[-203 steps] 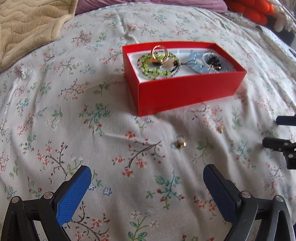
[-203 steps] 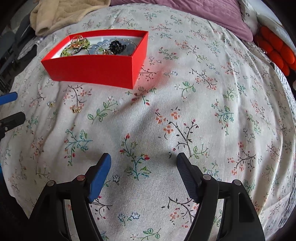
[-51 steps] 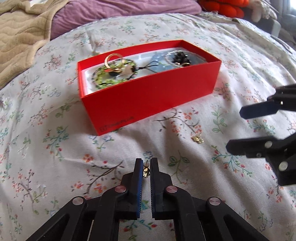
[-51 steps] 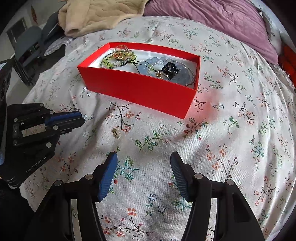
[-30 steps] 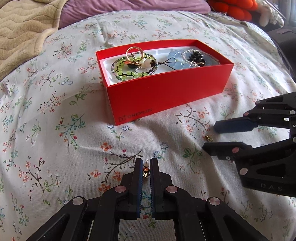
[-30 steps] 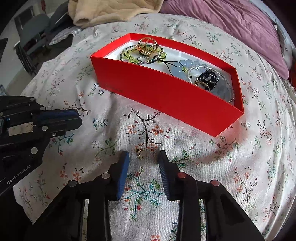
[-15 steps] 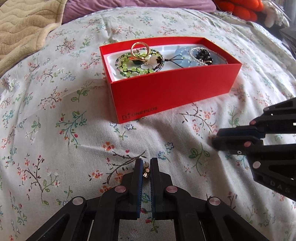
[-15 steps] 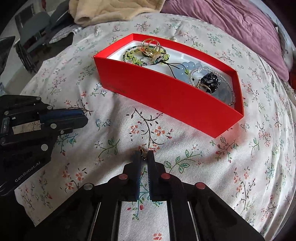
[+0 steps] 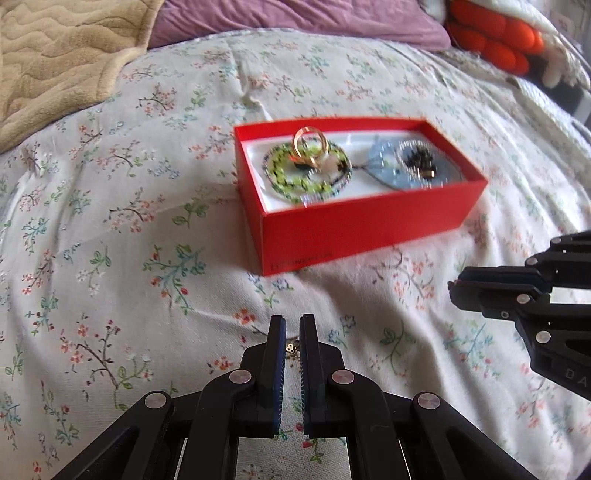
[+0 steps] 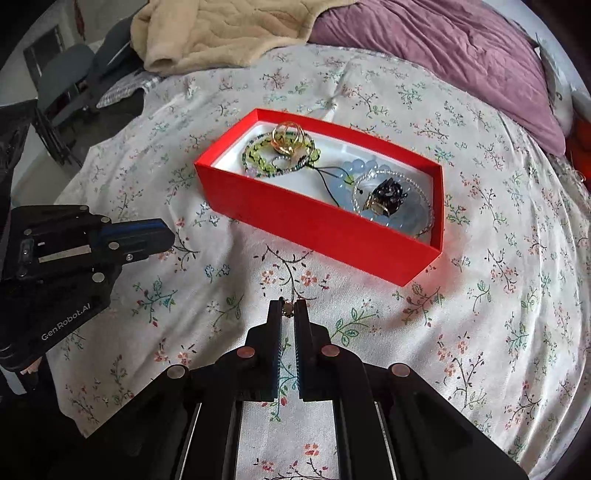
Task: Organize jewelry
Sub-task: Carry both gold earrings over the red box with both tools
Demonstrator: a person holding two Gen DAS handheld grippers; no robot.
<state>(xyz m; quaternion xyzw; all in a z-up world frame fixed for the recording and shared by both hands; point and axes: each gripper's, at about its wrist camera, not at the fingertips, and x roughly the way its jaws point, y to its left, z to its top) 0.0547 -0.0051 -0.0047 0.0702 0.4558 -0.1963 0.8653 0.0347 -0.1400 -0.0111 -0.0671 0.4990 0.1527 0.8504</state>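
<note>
A red box (image 9: 369, 225) sits on the floral bedspread, also in the right wrist view (image 10: 325, 225). It holds a green bead bracelet (image 9: 295, 181), a gold ring (image 9: 308, 142), a pale blue bracelet (image 10: 351, 173) and a black piece (image 10: 386, 195). My left gripper (image 9: 291, 328) is shut on a small gold earring (image 9: 291, 348), raised in front of the box. My right gripper (image 10: 287, 305) is shut on another small gold earring (image 10: 287, 309), near the box's front wall. Each gripper shows in the other's view, the right one (image 9: 517, 291) and the left one (image 10: 122, 240).
A beige blanket (image 9: 55, 55) lies at the back left and a purple pillow (image 10: 443, 40) along the back. An orange plush item (image 9: 491, 33) sits at the back right. The bed's edge and dark chairs (image 10: 74, 74) are at the left.
Both grippers have lifted with their earrings and stand higher above the bedspread. The red box now looks farther from the left gripper.
</note>
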